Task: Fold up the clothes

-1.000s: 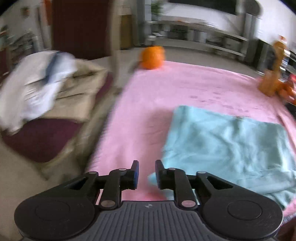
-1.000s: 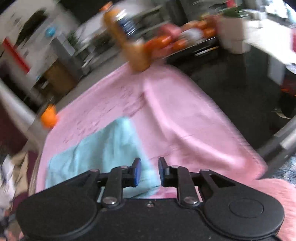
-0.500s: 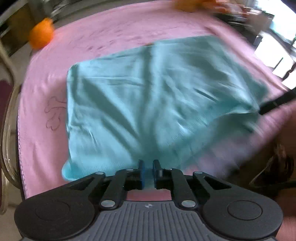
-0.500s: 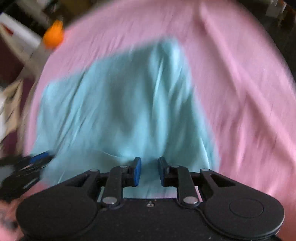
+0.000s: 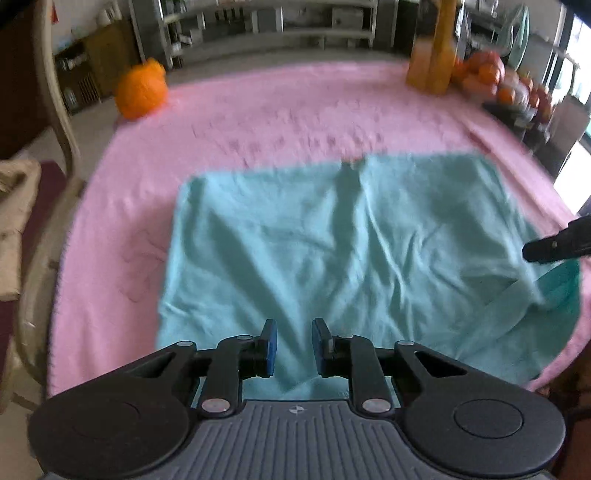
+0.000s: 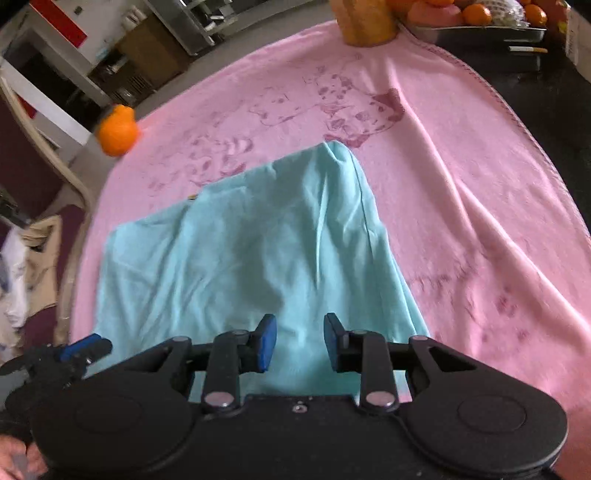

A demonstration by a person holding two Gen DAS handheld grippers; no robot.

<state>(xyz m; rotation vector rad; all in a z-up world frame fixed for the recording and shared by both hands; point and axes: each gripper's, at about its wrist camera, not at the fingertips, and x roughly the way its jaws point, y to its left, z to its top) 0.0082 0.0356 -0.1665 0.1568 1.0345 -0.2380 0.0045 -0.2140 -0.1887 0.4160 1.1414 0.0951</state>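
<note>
A teal garment (image 5: 332,251) lies spread and wrinkled on the pink blanket (image 5: 258,110). My left gripper (image 5: 293,347) hovers over its near edge. Its jaws are opening, with cloth showing in the gap below but not pinched by the pads. In the right wrist view the same garment (image 6: 240,258) runs away from my right gripper (image 6: 299,347), whose jaws are also opening above the near hem, pads clear of the fabric. One right finger (image 5: 554,247) pokes in over the garment's right side. The left gripper's blue pad (image 6: 86,345) shows at the lower left.
An orange round object (image 5: 142,92) sits at the blanket's far left corner. A yellow-orange bottle (image 5: 432,55) and a tray of fruit (image 6: 480,29) stand at the far right. A chair (image 5: 55,110) with piled clothes (image 6: 18,277) is on the left.
Both views have swung from the room down onto the teal garment. The left jaws narrowed, then spread a little. The right jaws have widened since half a second ago.
</note>
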